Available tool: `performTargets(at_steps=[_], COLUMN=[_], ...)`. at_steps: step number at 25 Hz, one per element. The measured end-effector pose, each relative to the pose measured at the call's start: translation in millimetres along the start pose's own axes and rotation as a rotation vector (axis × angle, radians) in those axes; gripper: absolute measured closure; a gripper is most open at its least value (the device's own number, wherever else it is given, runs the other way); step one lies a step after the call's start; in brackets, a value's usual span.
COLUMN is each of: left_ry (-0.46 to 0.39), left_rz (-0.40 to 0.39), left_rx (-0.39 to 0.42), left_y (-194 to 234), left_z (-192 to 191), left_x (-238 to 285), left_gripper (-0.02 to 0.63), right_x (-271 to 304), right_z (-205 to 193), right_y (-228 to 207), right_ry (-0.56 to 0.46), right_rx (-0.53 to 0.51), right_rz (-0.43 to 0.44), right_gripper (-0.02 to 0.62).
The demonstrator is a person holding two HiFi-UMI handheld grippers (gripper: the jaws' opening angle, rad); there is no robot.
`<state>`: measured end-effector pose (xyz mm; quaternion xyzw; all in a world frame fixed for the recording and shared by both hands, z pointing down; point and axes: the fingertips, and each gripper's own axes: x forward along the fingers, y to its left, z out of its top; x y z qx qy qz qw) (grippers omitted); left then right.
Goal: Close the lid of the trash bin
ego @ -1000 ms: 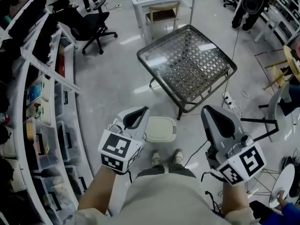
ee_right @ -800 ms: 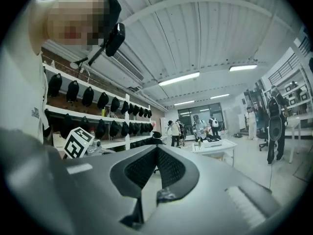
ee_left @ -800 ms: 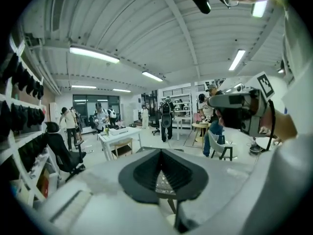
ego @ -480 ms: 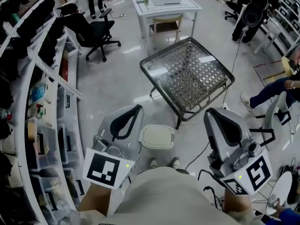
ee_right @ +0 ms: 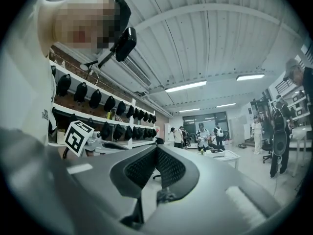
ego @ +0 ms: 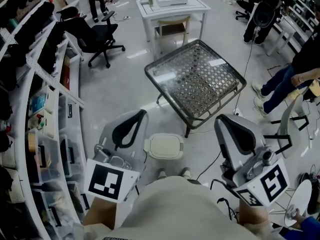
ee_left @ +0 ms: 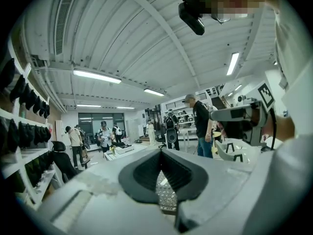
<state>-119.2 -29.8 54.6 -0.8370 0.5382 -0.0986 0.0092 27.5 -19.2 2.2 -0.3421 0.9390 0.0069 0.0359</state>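
The small white trash bin (ego: 164, 146) stands on the floor just ahead of my shoes, and its cream lid lies flat on top. My left gripper (ego: 141, 113) is held up at the bin's left, well above it, with its jaws shut and empty. My right gripper (ego: 221, 118) hovers to the bin's right, also shut on nothing. In the left gripper view the left gripper (ee_left: 160, 151) points out across the room, its tips together. In the right gripper view the right gripper (ee_right: 156, 148) points toward the shelves. Neither gripper view shows the bin.
A glass-topped metal table (ego: 196, 76) stands just beyond the bin. White shelving with storage boxes (ego: 47, 109) runs along the left. A black office chair (ego: 95, 34) and a white desk (ego: 172, 6) stand farther back. A person's legs (ego: 280, 84) show at the right. Cables (ego: 210, 164) trail on the floor.
My left gripper has dropped back toward my body and to the left. The right gripper has barely moved. A person has walked in at the right edge.
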Motion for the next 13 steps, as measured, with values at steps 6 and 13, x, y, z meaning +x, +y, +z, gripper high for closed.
performTargets(at_steps=[6, 13], left_ry=[0.002, 0.002], left_rz=[-0.007, -0.002], left_rx=[0.0, 0.001], left_y=[-4, -9], left_z=[-1, 0], left_x=[-1, -2], left_gripper=[0.603, 0.603], right_x=[-7, -14], right_z=[-2, -3], right_y=[-3, -5], right_ry=[0.013, 0.019], right_rx=[-0.003, -0.007], right_rz=[-0.019, -0.024], right_gripper=[0.592, 0.592])
